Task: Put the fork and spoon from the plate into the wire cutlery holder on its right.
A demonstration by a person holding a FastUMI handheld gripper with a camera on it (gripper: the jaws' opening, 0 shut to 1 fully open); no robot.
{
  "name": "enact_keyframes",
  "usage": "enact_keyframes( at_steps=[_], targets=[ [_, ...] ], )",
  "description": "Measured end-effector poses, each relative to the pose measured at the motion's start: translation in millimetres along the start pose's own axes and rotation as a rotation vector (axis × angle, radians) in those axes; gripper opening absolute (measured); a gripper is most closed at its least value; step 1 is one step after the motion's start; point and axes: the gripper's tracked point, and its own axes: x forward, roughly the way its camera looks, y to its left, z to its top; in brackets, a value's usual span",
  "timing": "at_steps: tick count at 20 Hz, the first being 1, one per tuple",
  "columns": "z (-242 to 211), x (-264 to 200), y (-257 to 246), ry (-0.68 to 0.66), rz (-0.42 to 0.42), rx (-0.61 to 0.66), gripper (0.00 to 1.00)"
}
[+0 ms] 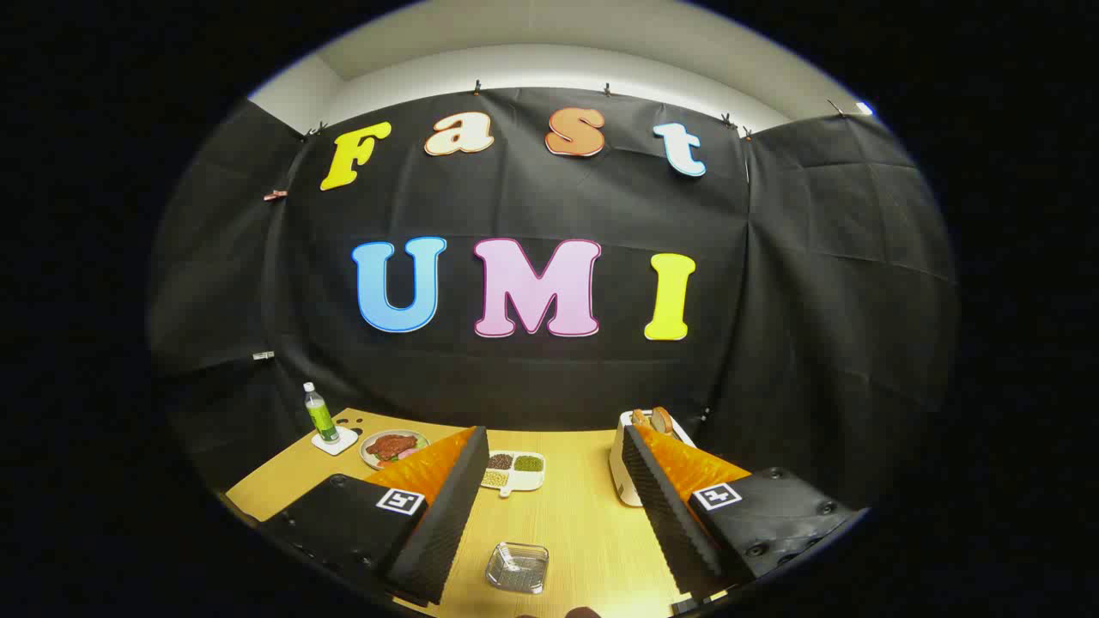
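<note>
My gripper (552,436) is held open above a wooden table (584,524), its two orange-backed fingers spread wide with nothing between the pads. Low between the fingers, near their base, a small square wire cutlery holder (517,568) stands on the table, seen from above; its inside looks empty. A dark rounded edge (584,611) peeks in just below and right of it, too little to tell what it is.
Beyond the left finger lie a plate of meat (393,447) and a green bottle (320,414) on a white coaster. A white divided dish of beans (513,470) sits ahead between the fingers. A white toaster with bread (640,429) stands partly behind the right finger.
</note>
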Motion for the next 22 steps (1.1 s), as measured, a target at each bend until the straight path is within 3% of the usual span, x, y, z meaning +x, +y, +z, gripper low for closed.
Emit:
enact_keyframes(
  at_steps=[16,22],
  targets=[
    [-20.0,-14.7,13.8,0.052,0.004,0.005,0.98],
    [-34.1,-13.6,43.6,0.070,0.054,0.000,0.98]
  ],
)
